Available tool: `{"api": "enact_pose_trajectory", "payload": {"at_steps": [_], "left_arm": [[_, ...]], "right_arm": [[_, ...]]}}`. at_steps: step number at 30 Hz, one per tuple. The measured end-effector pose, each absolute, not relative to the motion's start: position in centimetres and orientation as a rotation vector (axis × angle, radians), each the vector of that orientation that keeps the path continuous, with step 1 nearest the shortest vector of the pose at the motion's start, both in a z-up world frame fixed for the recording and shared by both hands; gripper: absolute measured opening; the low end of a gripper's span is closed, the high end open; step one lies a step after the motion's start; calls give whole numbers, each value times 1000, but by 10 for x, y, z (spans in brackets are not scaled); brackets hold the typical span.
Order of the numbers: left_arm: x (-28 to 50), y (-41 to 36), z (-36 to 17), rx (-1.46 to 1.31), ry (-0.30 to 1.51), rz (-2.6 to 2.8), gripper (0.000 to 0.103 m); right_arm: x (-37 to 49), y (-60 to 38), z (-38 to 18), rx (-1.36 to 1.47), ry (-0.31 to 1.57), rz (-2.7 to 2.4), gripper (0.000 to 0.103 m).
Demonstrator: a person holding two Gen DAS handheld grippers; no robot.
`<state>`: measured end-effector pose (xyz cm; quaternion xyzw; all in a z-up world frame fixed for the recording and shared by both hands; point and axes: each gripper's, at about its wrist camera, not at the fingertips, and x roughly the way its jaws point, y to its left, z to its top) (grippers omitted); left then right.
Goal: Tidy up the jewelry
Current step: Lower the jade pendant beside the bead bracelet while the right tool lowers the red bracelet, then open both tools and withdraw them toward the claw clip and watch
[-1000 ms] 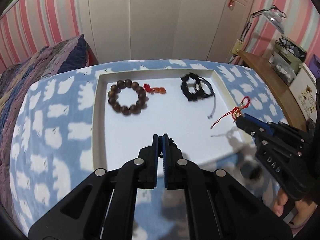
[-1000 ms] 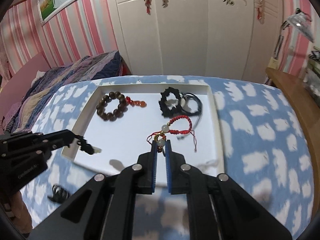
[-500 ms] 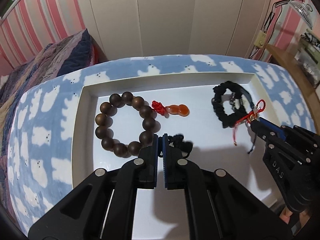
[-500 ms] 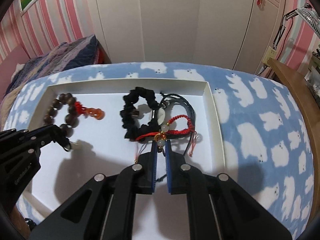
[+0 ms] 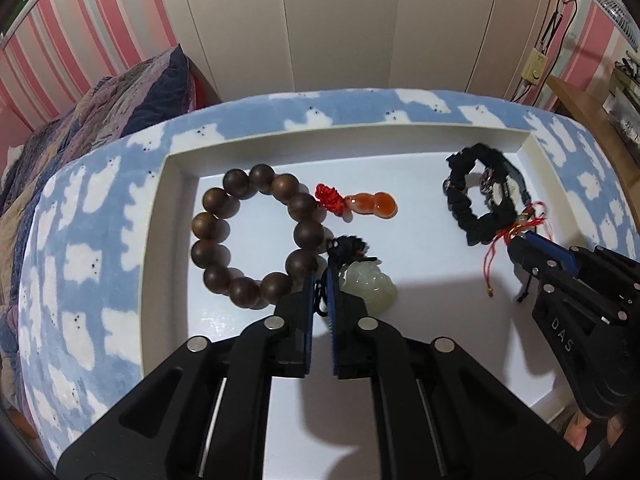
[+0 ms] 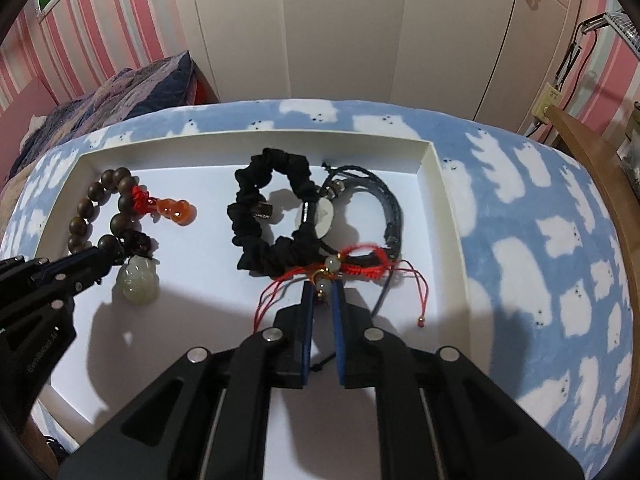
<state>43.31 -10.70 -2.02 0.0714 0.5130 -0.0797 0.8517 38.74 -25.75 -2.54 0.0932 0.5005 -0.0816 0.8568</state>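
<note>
Here, the blanket spreads wide to my right, and the white tray sits on it with low walls on the far and side edges. The tray floor between my two grippers lies bare, as does the strip nearest me. My left gripper pinches the black cord of the jade pendant, which rests on the tray floor touching the wooden bead bracelet near the left wall. My right gripper has its fingers close together on the red cord bracelet, whose beads sit between the tips. That bracelet lies against the black scrunchie and a dark braided cord, just beside the right wall.
</note>
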Motion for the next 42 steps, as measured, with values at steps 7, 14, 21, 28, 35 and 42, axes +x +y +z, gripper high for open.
{"api": "enact_pose_trajectory", "payload": {"at_steps": [7, 14, 21, 28, 35, 42], "left_arm": [[399, -101, 33, 129, 987, -202, 60], [339, -48, 93, 92, 846, -199, 100], [274, 4, 85, 87, 852, -138, 100], [221, 28, 45, 31, 880, -107, 100], [185, 16, -2, 22, 919, -147, 100], [196, 13, -30, 23, 980, -129, 100]], "right_arm": [[359, -268, 23, 208, 956, -179, 56], [288, -263, 66, 146, 858, -201, 77], [221, -254, 65, 161, 830, -198, 89], [170, -231, 26, 153, 843, -189, 91], [156, -237, -20, 175, 916, -233, 91], [165, -248, -39, 233, 940, -232, 91]]}}
